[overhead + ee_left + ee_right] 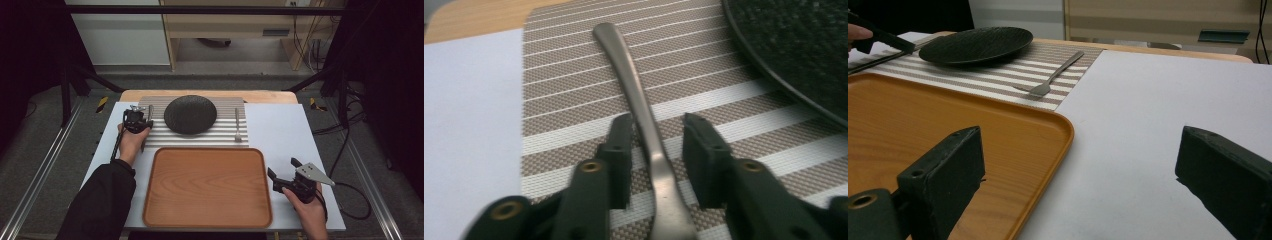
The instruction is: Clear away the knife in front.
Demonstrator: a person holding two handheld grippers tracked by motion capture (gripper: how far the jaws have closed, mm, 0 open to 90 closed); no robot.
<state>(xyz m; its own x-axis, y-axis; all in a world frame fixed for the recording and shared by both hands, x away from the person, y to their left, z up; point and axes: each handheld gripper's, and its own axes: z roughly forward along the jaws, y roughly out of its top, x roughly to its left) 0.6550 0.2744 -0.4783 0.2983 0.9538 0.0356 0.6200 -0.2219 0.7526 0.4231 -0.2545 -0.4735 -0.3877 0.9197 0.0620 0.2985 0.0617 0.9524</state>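
My left gripper (pixel 142 121) hovers low over the left side of a striped placemat (pixel 200 140). It is open, its jaws straddling the handle of a metal utensil (pixel 629 65) with a small gap on each side. This utensil (pixel 149 112) lies left of a black plate (pixel 190 114). A fork (pixel 238 125) lies right of the plate. My right gripper (pixel 282 167) is open and holds nothing, just right of a wooden tray (pixel 207 187). In the right gripper view the gripper (pixel 1080 145) faces the tray's corner (pixel 1048 125), the fork (pixel 1050 80) and the plate (pixel 975 44).
A white board (pixel 280 130) covers the tabletop, with bare room to the right of the placemat. The plate's rim (pixel 794 45) lies close to the right of the left gripper (pixel 658 125). Metal frame rails and cables stand beyond the table edges.
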